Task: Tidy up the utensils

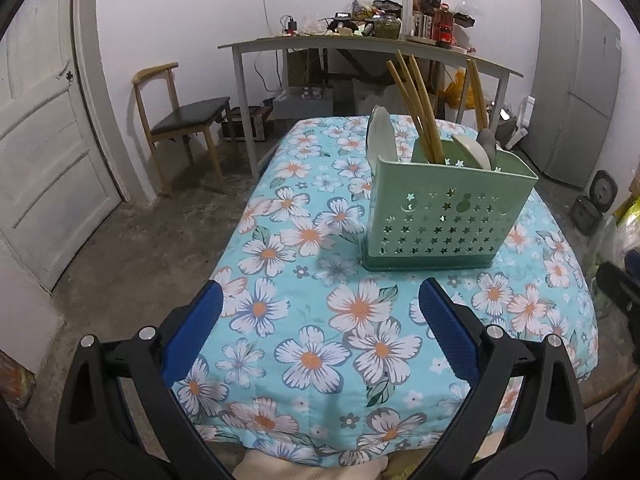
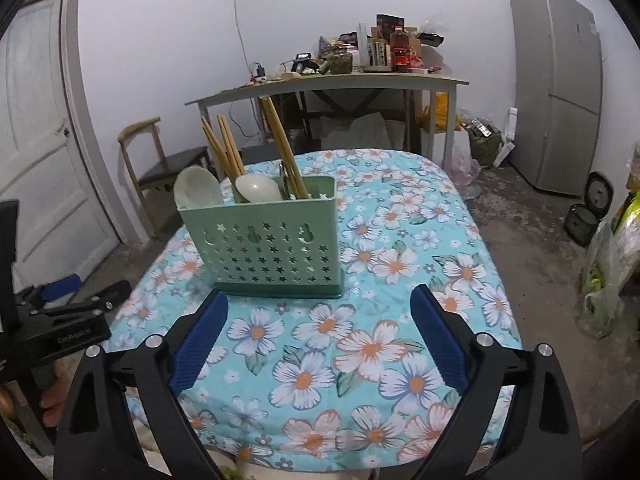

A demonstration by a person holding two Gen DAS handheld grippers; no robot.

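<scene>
1 green caddy (image 2: 262,248), 2 pale spoons (image 2: 198,188), 2 grippers (image 2: 318,312).

The counter (image 1: 304,312) wears a turquoise cloth printed with white, orange-centred flowers. The utensil caddy (image 2: 260,248) is mint green, pierced with star-shaped holes, on a darker green base. Its chopsticks (image 2: 228,148) are tan, its spoons (image 2: 198,192) pale cream. Each tool (image 2: 320,304) has blue ribbed pads on black arms.

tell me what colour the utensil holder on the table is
Pale green with star-shaped cutouts, on a darker green base; the utensil holder shows best in the right wrist view.
</scene>
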